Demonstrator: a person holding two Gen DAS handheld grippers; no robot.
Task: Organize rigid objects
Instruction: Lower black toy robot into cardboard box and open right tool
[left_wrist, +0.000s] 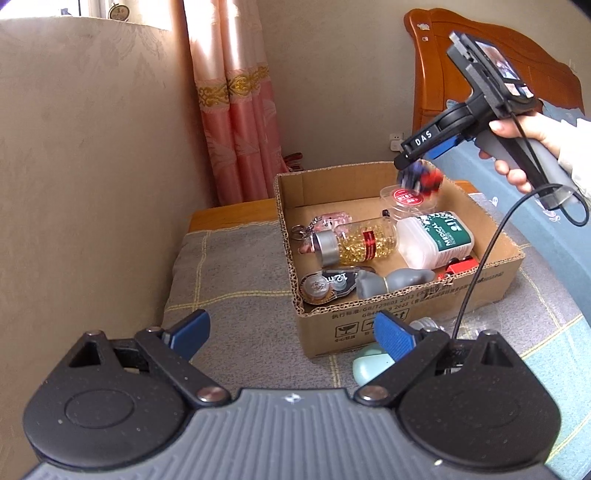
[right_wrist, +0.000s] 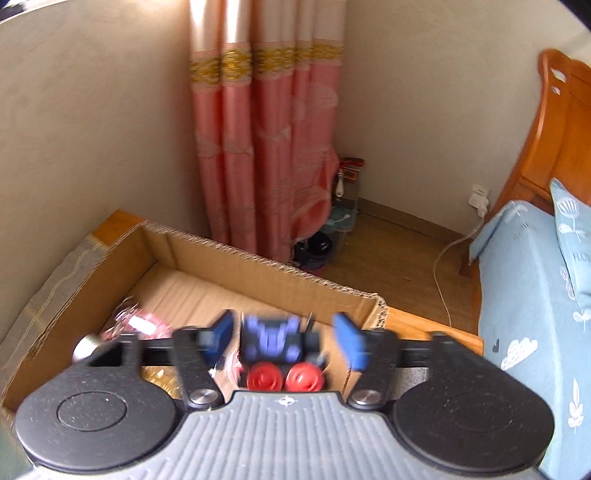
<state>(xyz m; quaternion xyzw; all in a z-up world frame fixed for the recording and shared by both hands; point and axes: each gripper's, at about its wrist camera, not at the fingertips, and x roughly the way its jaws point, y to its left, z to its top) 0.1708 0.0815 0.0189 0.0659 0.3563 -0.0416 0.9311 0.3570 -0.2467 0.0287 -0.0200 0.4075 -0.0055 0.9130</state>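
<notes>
Home bedroom: wooden headboard (left_wrist: 480, 55), blue bedding (right_wrist: 524, 295), pink curtain (right_wrist: 266, 147), wall socket (right_wrist: 479, 197).

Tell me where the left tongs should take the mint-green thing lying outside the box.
Grip the mint-green item across its rounded body, coming from above. It lies flat on the blanket beside the cardboard box, partly hidden behind the left tongs, which are open; its far end can't be judged.

A brown cardboard box (left_wrist: 406, 314) sits on a grey cloth (left_wrist: 229, 280) with yellow check lines, at twelve o'clock hangs a pink curtain (right_wrist: 266, 147) with a gold band, and the toy (right_wrist: 277, 350) is blue and red.
</notes>
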